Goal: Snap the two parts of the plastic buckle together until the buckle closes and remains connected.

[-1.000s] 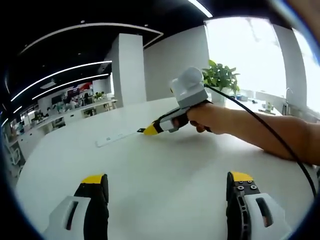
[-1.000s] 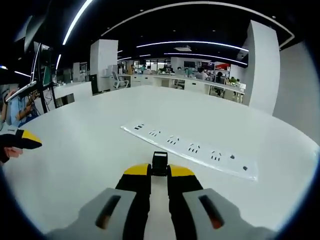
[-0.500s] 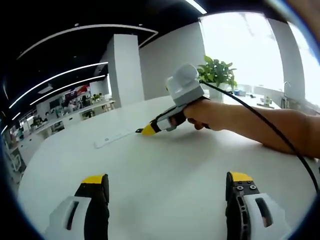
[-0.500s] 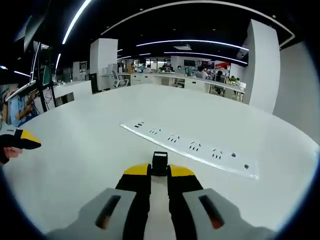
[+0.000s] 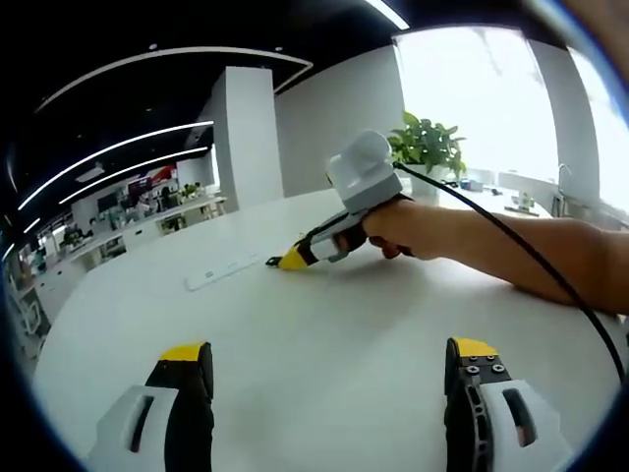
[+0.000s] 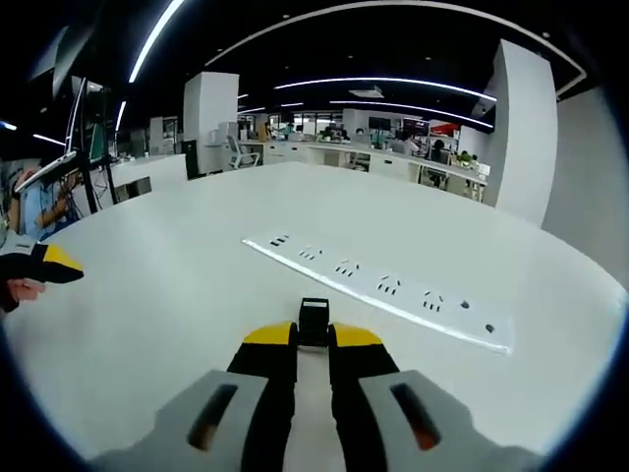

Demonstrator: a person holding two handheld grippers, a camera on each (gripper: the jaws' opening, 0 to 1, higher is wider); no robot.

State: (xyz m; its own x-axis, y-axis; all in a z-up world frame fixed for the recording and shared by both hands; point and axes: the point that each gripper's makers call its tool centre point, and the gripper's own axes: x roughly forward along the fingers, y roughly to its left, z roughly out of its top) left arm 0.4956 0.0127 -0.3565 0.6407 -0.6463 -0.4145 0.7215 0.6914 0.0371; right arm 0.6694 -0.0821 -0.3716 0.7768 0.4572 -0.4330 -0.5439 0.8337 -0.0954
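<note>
A small black plastic buckle part [image 6: 314, 322] sticks out from between the yellow tips of my right gripper [image 6: 314, 336], which is shut on it just above the white table [image 6: 177, 295]. In the left gripper view the right gripper [image 5: 288, 262] is held by a hand [image 5: 398, 226] over the middle of the table, and the black part [image 5: 272, 263] shows at its tip. My left gripper [image 5: 329, 350] stands open wide with nothing between its jaws. One yellow fingertip [image 6: 57, 261] of the left gripper enters the right gripper view from the left.
A long white power strip [image 6: 383, 289] lies flat on the table just beyond the buckle part; it is also in the left gripper view [image 5: 224, 272]. A potted plant [image 5: 432, 152] stands at the table's far edge. A black cable [image 5: 531, 261] trails along the person's arm.
Almost nothing: both views shifted slightly with the hands. The right gripper stays shut on the buckle part and the left gripper stays open.
</note>
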